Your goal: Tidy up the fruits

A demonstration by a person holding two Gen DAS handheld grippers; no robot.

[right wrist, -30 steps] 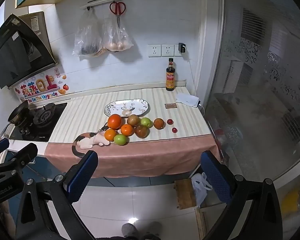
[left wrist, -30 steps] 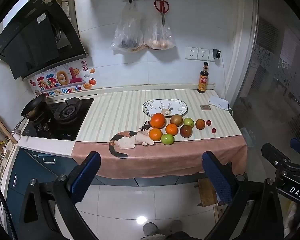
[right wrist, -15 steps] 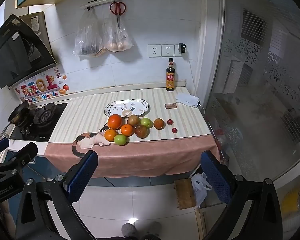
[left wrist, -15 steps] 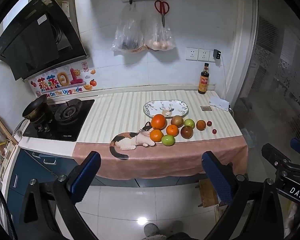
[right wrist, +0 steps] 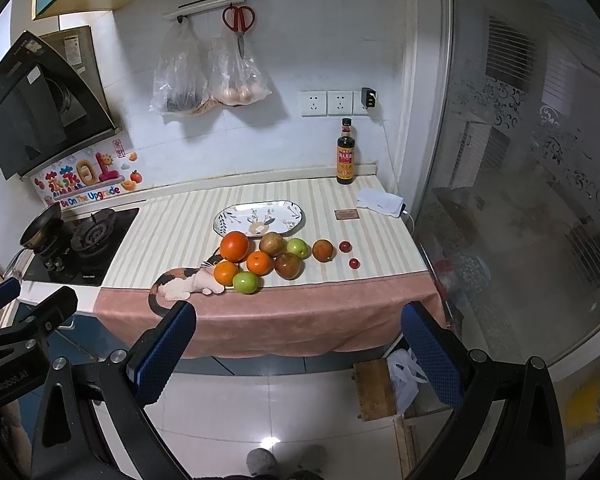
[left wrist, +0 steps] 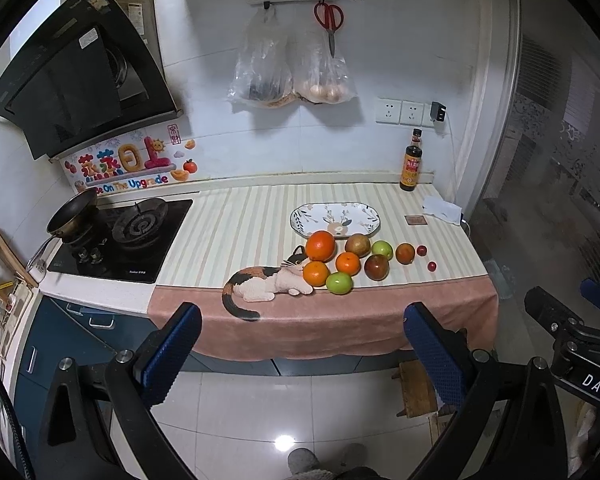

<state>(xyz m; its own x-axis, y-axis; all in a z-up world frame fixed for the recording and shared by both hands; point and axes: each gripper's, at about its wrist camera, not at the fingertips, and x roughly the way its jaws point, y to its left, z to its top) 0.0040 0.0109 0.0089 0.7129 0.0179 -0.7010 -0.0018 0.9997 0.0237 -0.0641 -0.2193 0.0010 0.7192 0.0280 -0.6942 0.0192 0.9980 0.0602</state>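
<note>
Between the earlier frames and this one, both views shift only slightly and the fruit lies where it lay. The left gripper (left wrist: 302, 354) and the right gripper (right wrist: 300, 354) hover over the floor in front of the counter, well apart from the fruit, each with its blue-padded fingers spread wide and nothing between them.

The fruit sits in a loose cluster near the front edge of the striped cloth (left wrist: 240, 224), just in front of the oval patterned plate (left wrist: 335, 219), which holds no fruit. A large orange (left wrist: 320, 245) lies nearest the plate, with two smaller oranges (left wrist: 347, 263) in front of it. A green apple (left wrist: 339, 282) lies at the front of the cluster, and a second green apple (left wrist: 381, 249) lies further back beside a brownish pear (left wrist: 357, 245). A dark red apple (left wrist: 376, 267) lies between them. To the right lie a reddish-orange fruit (left wrist: 405, 253) and two small red fruits (left wrist: 421, 250), set apart from the rest.

A soy sauce bottle (left wrist: 411, 161) stands upright at the wall. A frying pan (left wrist: 73, 216) rests on the gas hob (left wrist: 120, 240) to the left.
</note>
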